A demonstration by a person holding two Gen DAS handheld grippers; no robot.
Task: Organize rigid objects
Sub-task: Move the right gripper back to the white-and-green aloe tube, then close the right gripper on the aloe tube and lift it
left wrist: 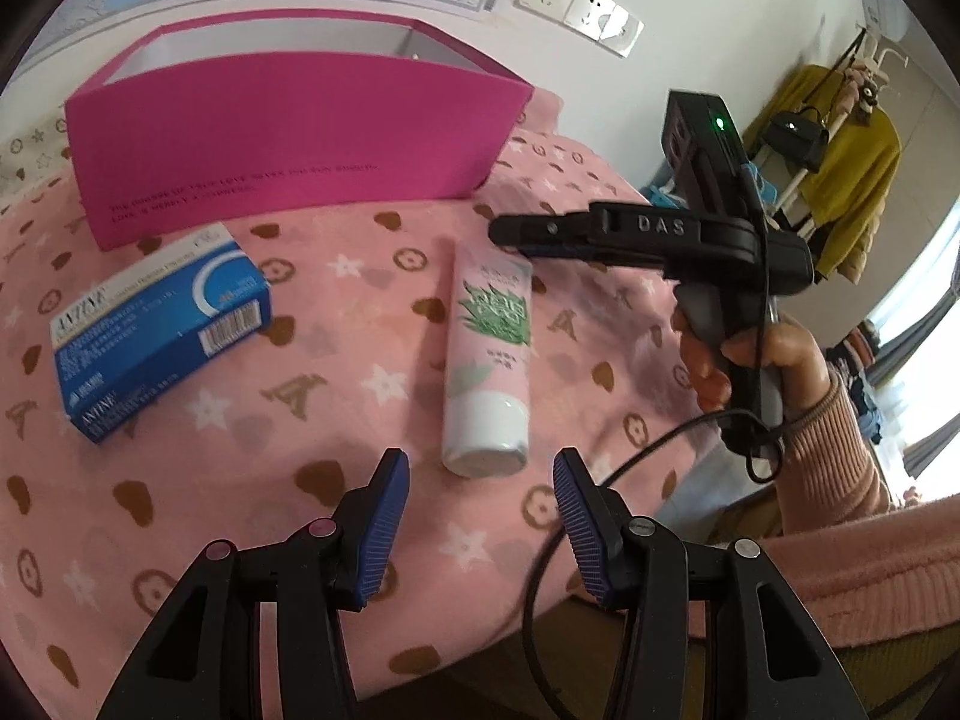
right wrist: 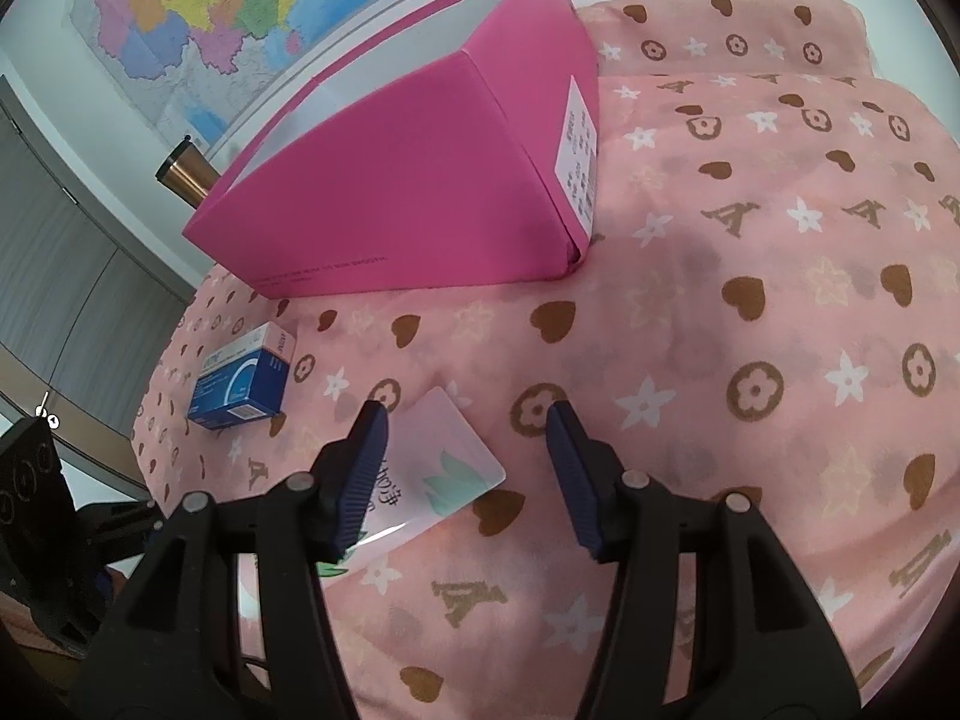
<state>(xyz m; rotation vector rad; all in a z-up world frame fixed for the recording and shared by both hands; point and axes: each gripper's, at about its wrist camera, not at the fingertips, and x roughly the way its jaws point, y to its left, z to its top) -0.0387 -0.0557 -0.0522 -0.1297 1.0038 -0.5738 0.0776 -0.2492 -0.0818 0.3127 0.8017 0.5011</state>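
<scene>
A white and pink tube (left wrist: 489, 354) with green leaf print lies on the pink patterned cloth (left wrist: 288, 414), cap end towards my left gripper (left wrist: 480, 471). That gripper is open, and the cap sits just ahead of its blue pads. My right gripper (right wrist: 468, 420) is open too. The tube's flat crimped end (right wrist: 447, 462) lies between its fingers, closer to the left pad, and nothing presses on it. In the left wrist view the right gripper (left wrist: 504, 234) hovers over that end, held by a hand in a pink sleeve. A blue medicine box (left wrist: 156, 324) (right wrist: 243, 384) lies left of the tube.
An open magenta box (left wrist: 288, 138) (right wrist: 390, 180) stands behind both items, near the wall. A metal cup (right wrist: 183, 171) stands behind its far corner. A clothes rack (left wrist: 840, 168) is off to the right. The cloth falls away at the near edge.
</scene>
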